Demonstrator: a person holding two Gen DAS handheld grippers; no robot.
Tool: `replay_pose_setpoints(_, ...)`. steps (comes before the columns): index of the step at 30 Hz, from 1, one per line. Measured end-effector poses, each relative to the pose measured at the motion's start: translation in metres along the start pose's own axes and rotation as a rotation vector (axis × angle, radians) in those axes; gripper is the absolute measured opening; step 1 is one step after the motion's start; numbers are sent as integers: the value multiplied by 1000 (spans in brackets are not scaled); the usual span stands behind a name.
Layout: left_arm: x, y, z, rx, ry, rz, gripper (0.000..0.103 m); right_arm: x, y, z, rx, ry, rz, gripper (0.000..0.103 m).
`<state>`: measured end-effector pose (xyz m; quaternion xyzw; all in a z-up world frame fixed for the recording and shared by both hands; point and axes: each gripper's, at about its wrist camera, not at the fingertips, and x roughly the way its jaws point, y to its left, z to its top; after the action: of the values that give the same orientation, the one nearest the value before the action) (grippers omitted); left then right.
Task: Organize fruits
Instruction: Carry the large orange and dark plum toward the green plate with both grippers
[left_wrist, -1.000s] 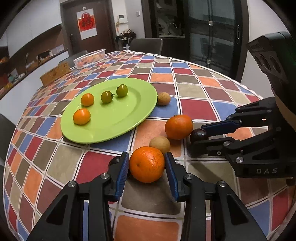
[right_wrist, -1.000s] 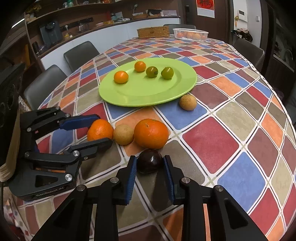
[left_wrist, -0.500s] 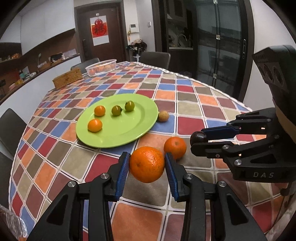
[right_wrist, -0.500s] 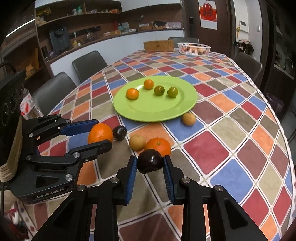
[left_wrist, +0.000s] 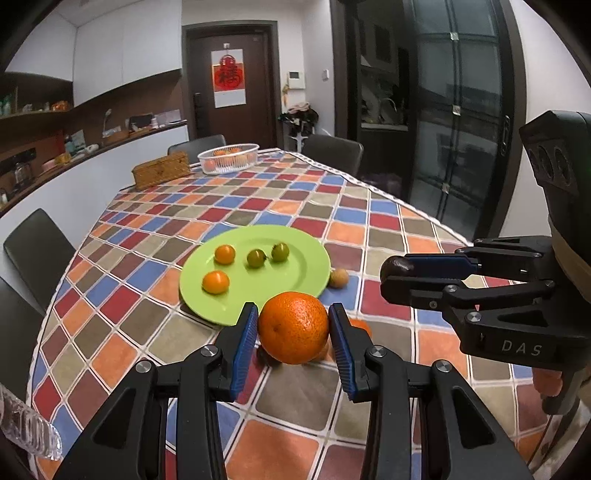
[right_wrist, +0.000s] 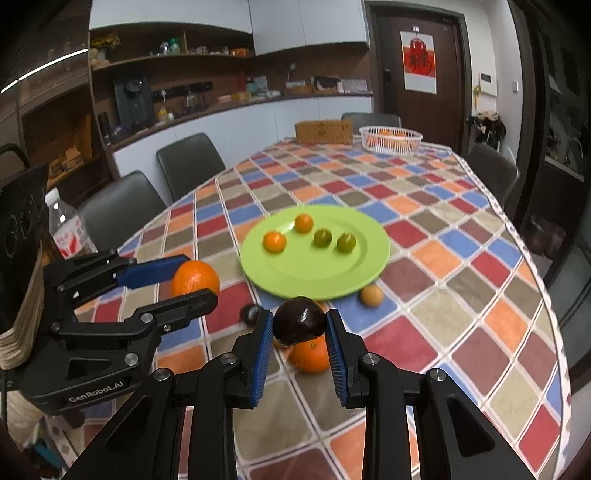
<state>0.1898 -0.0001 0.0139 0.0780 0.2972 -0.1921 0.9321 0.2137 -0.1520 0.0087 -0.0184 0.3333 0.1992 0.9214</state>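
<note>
My left gripper (left_wrist: 291, 328) is shut on a large orange (left_wrist: 293, 326) and holds it above the table; it also shows in the right wrist view (right_wrist: 195, 277). My right gripper (right_wrist: 299, 323) is shut on a dark purple fruit (right_wrist: 300, 320), also lifted; it shows in the left wrist view (left_wrist: 393, 266). A green plate (left_wrist: 295, 280) ahead holds two small orange and two small green fruits. On the cloth lie another orange (right_wrist: 310, 356), a tan round fruit (right_wrist: 371, 295) by the plate and a second dark fruit (right_wrist: 250, 314).
A checkered cloth covers the table (right_wrist: 443, 332). A white basket of fruit (left_wrist: 228, 158) and a woven box (left_wrist: 161, 170) stand at the far end. Chairs surround the table. A water bottle (right_wrist: 66, 229) stands at the left.
Both grippers have risen from the table with their fruit, the left with the orange, the right with the dark fruit. The plate now looks farther away.
</note>
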Motion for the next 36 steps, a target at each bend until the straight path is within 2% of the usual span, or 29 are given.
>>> replay_pose_setpoints(7,7,9,19,-30,-19,12,39,4,-5,23,-4,-40,13,30)
replay_pose_setpoints(15,32,28,38,-91,0,-11,39,26,-16,49,-10,-29,32,30)
replay_pose_setpoints(26,85,52,55,-127,72,-33,38,85,-41,76,1,58,36,30)
replay_pose_setpoints(36,141,71,52,-178,176,-55,38,139,-57,75,17,171,53,30)
